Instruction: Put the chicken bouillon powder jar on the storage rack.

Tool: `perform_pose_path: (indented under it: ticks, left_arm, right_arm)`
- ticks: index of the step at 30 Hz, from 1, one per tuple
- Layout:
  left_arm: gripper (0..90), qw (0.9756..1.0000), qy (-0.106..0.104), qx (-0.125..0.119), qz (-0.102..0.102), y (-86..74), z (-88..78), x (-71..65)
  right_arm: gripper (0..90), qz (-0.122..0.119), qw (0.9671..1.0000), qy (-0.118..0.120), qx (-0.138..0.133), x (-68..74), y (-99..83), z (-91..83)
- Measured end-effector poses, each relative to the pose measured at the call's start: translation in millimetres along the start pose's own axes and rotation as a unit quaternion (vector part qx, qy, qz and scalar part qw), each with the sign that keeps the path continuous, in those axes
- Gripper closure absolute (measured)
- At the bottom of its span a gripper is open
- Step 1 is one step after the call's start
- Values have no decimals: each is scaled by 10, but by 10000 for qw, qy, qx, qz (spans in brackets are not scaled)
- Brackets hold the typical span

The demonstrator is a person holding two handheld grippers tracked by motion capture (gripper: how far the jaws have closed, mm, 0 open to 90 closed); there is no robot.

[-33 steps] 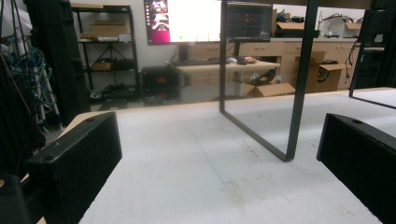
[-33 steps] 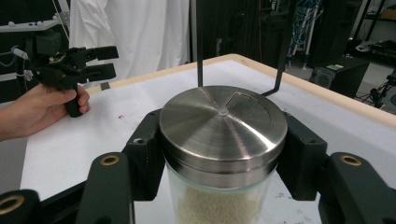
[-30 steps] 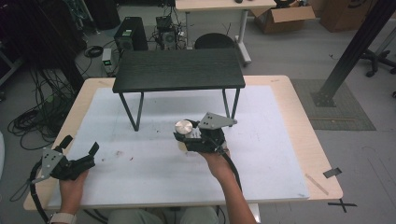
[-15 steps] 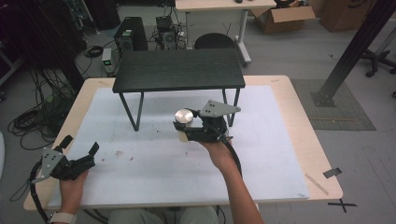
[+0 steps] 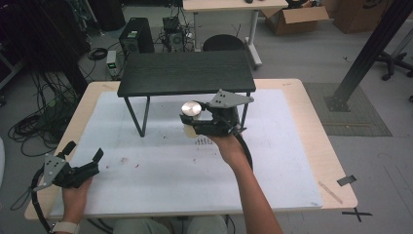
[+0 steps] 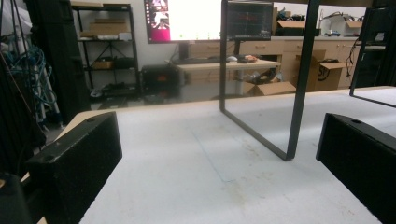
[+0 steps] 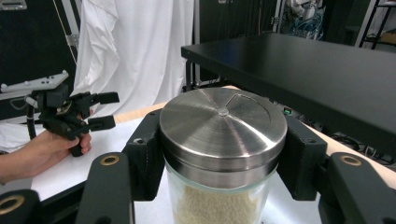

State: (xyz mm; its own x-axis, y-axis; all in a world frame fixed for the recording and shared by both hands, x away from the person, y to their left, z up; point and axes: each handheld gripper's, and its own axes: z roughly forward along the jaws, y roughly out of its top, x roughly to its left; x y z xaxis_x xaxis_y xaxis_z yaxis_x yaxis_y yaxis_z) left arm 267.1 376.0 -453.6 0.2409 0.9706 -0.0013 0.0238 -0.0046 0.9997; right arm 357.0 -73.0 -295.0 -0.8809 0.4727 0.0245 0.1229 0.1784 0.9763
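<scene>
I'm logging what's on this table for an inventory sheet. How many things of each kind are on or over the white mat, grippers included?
Handheld grippers: 2, left and right
Glass jar with steel lid, holding pale grains: 1
Small black table: 1
Total: 4
</scene>
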Motion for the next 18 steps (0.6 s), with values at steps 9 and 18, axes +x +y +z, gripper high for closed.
perform_pose_path:
  ticks: [9, 18]
  left_arm:
    - [7, 10000, -2, 2, 0, 0, 2, -1]
    - [6, 10000, -1, 3, 0, 0, 2, -1]
  right_arm:
    - [418, -2, 9999, 24, -121, -67, 184, -14]
    - [418, -45, 9999, 45, -146, -109, 386, -29]
